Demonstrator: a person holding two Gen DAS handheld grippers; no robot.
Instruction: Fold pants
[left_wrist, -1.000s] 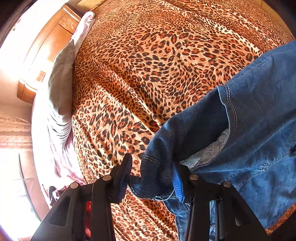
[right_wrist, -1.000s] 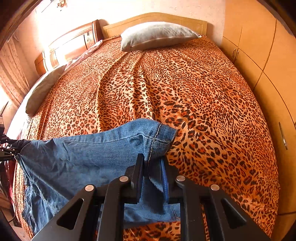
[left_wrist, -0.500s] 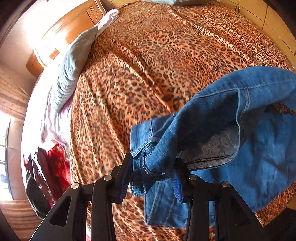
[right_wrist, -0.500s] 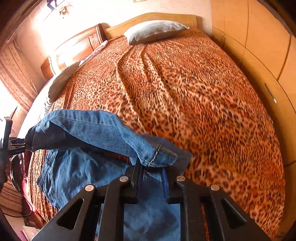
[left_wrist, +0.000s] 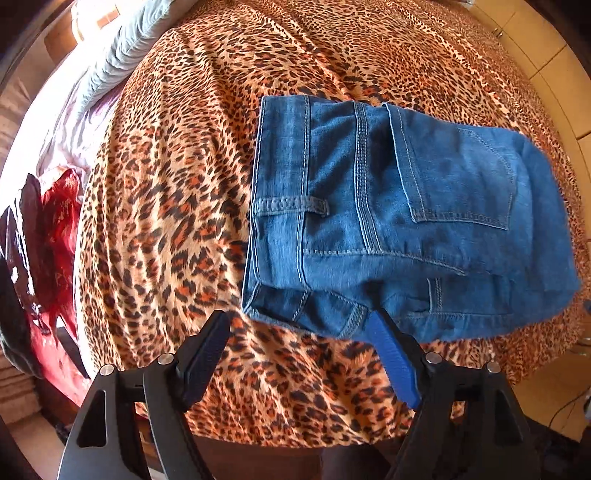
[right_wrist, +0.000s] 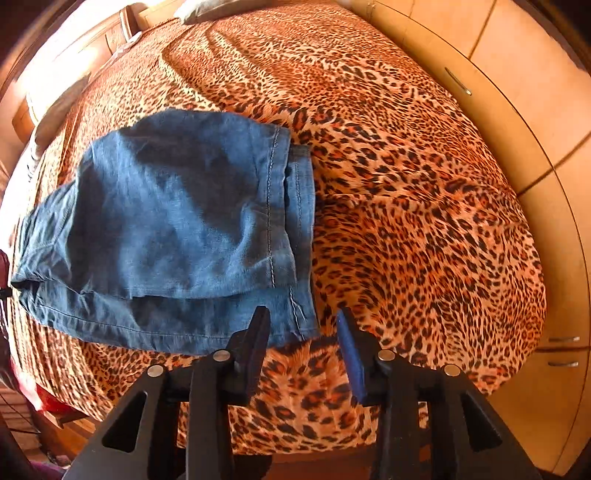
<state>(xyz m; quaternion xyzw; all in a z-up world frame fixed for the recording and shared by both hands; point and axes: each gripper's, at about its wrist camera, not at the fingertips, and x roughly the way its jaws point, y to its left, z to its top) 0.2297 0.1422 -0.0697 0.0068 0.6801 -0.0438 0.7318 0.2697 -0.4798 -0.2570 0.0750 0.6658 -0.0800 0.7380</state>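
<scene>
Released jeans (left_wrist: 388, 221), both claws wide.

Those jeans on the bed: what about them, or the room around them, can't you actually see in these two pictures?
- Jeans, both views: the underside and inner layers are hidden by the top fold, so the number of layers is unclear.
- Jeans' far end, left wrist view: blurred.
- Red cloth, left wrist view: cut off by the left edge; can't tell what it is.
- Pillow, right wrist view: cut off by the top edge.
- Cupboards, right wrist view: doors shut, contents hidden.
</scene>
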